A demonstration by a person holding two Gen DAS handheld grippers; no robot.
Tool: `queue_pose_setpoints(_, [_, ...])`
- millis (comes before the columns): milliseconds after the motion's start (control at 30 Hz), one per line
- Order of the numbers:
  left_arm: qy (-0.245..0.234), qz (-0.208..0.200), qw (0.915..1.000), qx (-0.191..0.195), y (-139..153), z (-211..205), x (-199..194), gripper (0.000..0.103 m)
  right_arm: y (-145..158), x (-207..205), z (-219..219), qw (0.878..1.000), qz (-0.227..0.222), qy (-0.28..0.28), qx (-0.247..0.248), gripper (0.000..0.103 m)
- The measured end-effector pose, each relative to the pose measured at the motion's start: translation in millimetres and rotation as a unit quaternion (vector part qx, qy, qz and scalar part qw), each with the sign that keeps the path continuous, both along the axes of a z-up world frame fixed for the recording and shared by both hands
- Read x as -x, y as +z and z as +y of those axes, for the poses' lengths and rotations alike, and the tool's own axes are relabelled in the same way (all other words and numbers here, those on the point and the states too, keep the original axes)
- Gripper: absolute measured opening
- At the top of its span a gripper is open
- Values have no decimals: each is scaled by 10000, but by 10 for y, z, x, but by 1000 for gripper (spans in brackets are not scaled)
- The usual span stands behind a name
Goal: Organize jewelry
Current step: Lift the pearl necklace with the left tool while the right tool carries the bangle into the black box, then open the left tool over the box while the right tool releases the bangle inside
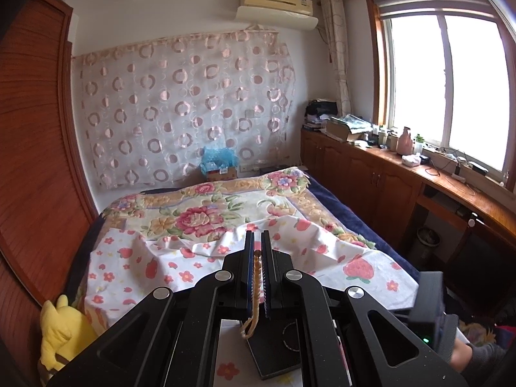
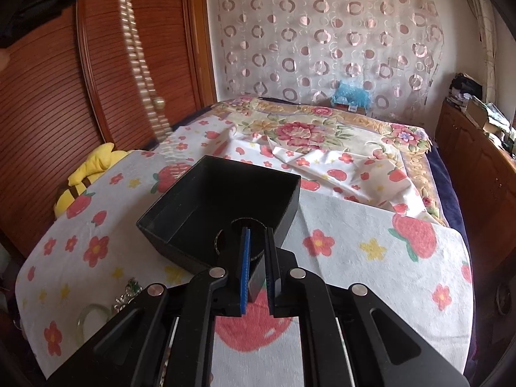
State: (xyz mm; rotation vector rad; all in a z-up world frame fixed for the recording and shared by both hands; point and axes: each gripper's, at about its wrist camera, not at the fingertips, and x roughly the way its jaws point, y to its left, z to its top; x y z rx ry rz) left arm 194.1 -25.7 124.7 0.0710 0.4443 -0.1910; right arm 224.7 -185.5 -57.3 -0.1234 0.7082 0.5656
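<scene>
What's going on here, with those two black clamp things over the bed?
A person is sorting jewelry on a strawberry-print cloth using two tools. The left hand-held gripper is shut on a beaded necklace, whose loop dangles in the air off to the side in the right camera's view. The right hand-held gripper is clamped on the near wall of an empty-looking black box. A pale bangle lies on the cloth, not yet put away.

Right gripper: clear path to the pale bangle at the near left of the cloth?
Probably not yet. The right gripper is clamped on the black box corner, so it's occupied. The bangle lies low-left, apart from the box, half behind the gripper's linkage; nothing on the cloth blocks it.
</scene>
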Motion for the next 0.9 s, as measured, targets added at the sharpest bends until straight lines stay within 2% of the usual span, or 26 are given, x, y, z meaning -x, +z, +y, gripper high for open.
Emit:
queue_pose_setpoints(267, [138,126,9998,60,-98,-9,-165,4,36,58,-113,10000,-62,12,-52,10])
queue_pose_setpoints(400, [209,160,9996,-35,-171,-12,-215,4,36,65,-124,10000,-59,17,-58,10])
queue_pose_setpoints(700, [323,658,9973,-94,-575,23,-415,4,-20,150,-177,10000,-43,-4,-26,10])
queue_pose_setpoints(900, [254,959,9951,-12,-934,121,-257,5,-91,369,-231,10000,-73,-29,23,10])
